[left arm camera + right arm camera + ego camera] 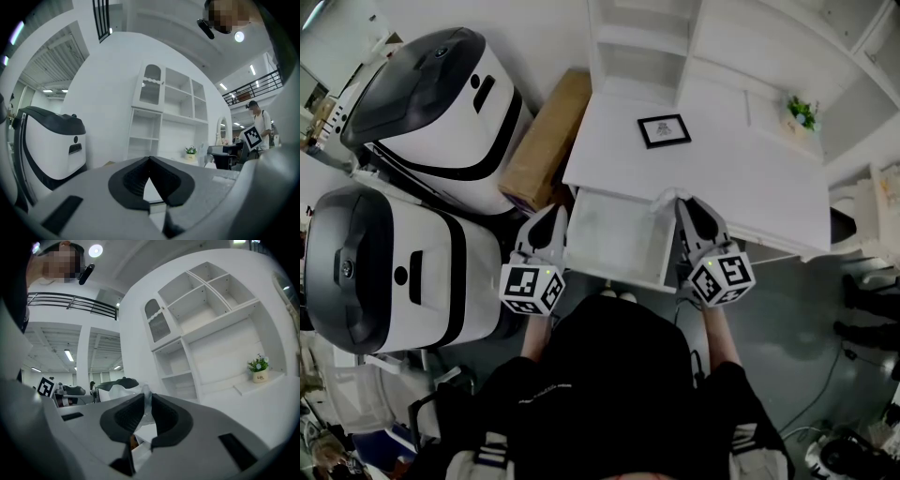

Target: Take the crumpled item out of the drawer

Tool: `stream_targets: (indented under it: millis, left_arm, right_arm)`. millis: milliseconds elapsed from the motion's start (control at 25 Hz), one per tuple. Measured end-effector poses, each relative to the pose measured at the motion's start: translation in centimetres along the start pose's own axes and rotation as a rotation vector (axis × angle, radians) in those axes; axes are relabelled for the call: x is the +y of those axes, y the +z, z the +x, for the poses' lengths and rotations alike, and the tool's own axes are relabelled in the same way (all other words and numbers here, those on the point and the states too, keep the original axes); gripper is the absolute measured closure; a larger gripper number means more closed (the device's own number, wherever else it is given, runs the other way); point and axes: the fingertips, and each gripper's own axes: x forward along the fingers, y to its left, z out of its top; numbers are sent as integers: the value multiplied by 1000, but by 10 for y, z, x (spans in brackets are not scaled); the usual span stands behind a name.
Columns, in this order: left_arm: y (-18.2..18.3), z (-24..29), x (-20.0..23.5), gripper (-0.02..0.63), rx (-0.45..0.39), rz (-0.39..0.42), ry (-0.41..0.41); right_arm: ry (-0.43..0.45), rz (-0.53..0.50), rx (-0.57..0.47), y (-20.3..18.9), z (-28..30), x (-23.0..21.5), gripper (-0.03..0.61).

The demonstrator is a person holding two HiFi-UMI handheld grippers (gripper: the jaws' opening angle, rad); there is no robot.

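The white desk [722, 169] has its drawer [614, 234] pulled open, and the inside looks bare. My right gripper [684, 204] is above the drawer's right rim, shut on a crumpled white item [667, 199] that sticks out past its tips. In the right gripper view the crumpled item [146, 406] is pinched between the black pads [126, 418] of the right gripper [146, 397]. My left gripper [551, 214] hangs just off the drawer's left edge. In its own view the left gripper [150, 159] has its tips together with nothing between them.
On the desk are a small framed picture [664, 129] and a potted plant [802, 112]. A cardboard box [546, 141] leans at the desk's left. Two big white-and-black machines [431, 103] [384, 267] stand to the left. White shelves [642, 47] rise behind the desk.
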Motion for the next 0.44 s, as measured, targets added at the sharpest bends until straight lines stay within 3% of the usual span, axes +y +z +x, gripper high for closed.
stream_targets:
  millis: [440]
  left_arm:
    - [-2,2,-4,615,16,-2,-15]
  right_arm:
    - [-17,-26,-3,2,-4,0,541]
